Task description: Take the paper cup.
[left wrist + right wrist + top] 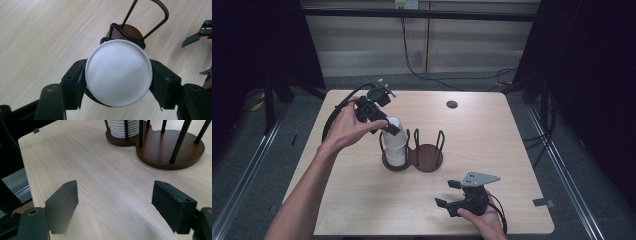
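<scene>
White paper cup (395, 131), upright, atop stacked cups (395, 152) in left ring of wooden holder (428, 159)

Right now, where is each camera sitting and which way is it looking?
High view: above the table, looking forward and down; both forearms and hands show.
Left gripper view: rides the left hand-held gripper, looking down on the white cup its jaws squeeze.
Right gripper view: rides the right hand-held gripper, looking across the table; jaws open.
All share the cup holder.

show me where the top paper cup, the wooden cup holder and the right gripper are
top paper cup (118, 72), left gripper view, middle of its white inside.
wooden cup holder (428, 158), high view, bare brown base of its empty ring.
right gripper (448, 194), high view, midway between its open fingertips.
</scene>
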The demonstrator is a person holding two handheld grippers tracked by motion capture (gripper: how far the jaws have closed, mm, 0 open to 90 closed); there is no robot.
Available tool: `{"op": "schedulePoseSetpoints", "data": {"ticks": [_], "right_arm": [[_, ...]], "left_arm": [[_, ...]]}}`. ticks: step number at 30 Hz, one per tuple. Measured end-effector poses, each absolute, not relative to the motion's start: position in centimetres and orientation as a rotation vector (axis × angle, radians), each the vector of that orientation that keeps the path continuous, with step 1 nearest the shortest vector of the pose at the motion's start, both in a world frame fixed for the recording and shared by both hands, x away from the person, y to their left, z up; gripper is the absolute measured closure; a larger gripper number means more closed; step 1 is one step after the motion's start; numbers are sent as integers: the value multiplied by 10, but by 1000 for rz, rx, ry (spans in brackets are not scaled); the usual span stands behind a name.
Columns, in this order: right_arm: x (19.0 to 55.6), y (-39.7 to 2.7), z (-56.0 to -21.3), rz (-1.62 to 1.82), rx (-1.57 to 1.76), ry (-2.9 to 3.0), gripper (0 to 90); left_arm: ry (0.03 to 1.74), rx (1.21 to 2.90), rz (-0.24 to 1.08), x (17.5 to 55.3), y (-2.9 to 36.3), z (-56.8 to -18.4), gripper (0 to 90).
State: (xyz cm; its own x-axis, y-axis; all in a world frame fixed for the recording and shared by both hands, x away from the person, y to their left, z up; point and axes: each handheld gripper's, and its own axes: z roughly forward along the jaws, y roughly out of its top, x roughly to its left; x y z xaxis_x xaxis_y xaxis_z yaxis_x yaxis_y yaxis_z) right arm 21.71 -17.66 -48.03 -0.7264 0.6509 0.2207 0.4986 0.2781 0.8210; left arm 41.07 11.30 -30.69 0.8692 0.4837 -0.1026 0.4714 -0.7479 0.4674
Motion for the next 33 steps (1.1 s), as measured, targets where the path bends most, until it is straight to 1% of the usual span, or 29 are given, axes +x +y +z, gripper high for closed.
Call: {"op": "schedulePoseSetpoints", "data": {"ticks": [3, 11, 14, 20, 24, 26, 33], "right_arm": [[217, -176, -481, 1434, 1080, 2381, 206], [217, -176, -481, 1432, 1081, 2382, 206], [217, -176, -481, 1430, 1079, 2382, 205], [217, -176, -481, 1431, 1084, 2383, 205], [217, -176, -481, 1428, 1085, 2383, 203], [217, -176, -481, 1426, 1086, 2378, 202], [218, -175, -481, 1426, 1085, 2373, 201]], "left_arm": [[697, 2549, 27, 410, 115, -303, 359], [665, 2530, 66, 402, 117, -290, 360], [665, 2507, 48, 402, 121, -287, 359], [662, 2457, 62, 399, 127, -284, 360], [649, 2405, 90, 397, 135, -285, 361], [679, 2352, 74, 396, 138, -287, 362], [682, 2246, 105, 391, 152, -289, 362]]}}
